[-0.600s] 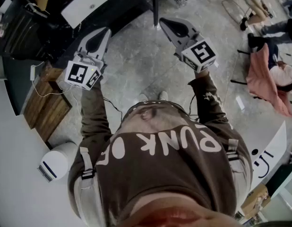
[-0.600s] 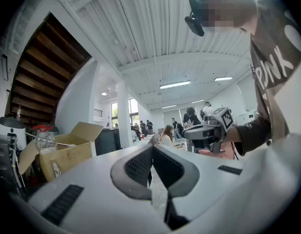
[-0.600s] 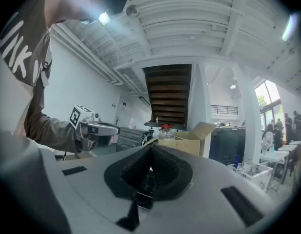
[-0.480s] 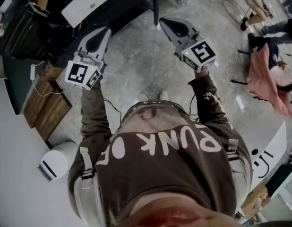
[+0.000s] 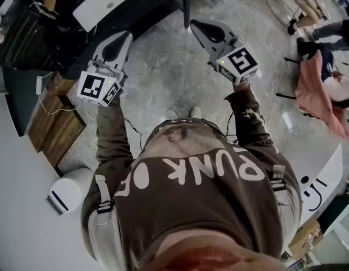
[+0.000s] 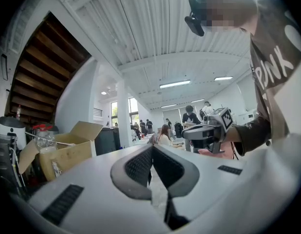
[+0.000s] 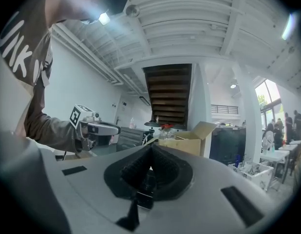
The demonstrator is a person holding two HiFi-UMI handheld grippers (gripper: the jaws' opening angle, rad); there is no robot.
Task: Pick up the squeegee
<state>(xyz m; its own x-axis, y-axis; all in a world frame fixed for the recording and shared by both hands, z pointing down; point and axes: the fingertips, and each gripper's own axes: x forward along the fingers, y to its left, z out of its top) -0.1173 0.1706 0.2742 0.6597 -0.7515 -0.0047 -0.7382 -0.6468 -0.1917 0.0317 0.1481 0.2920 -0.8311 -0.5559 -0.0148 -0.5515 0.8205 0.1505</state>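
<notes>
No squeegee shows in any view. In the head view a person stands on a grey floor and holds both grippers level in front of the chest. My left gripper [image 5: 126,36] points towards a dark desk [image 5: 27,33], its jaws together with nothing between them. My right gripper [image 5: 193,25] is held over the floor, its jaws shut and empty. In the left gripper view the pads meet at the left gripper [image 6: 151,148] tip, and the right gripper [image 6: 209,130] is seen beyond. The right gripper view shows its ribbed pads closed at the right gripper [image 7: 150,148] tip.
A wooden cabinet [image 5: 53,126] and a white rounded device [image 5: 67,193] stand at the left. An open cardboard box [image 6: 63,152] sits on a counter below a wooden staircase [image 7: 167,94]. A pink cloth [image 5: 318,92] hangs at the right, with people beyond.
</notes>
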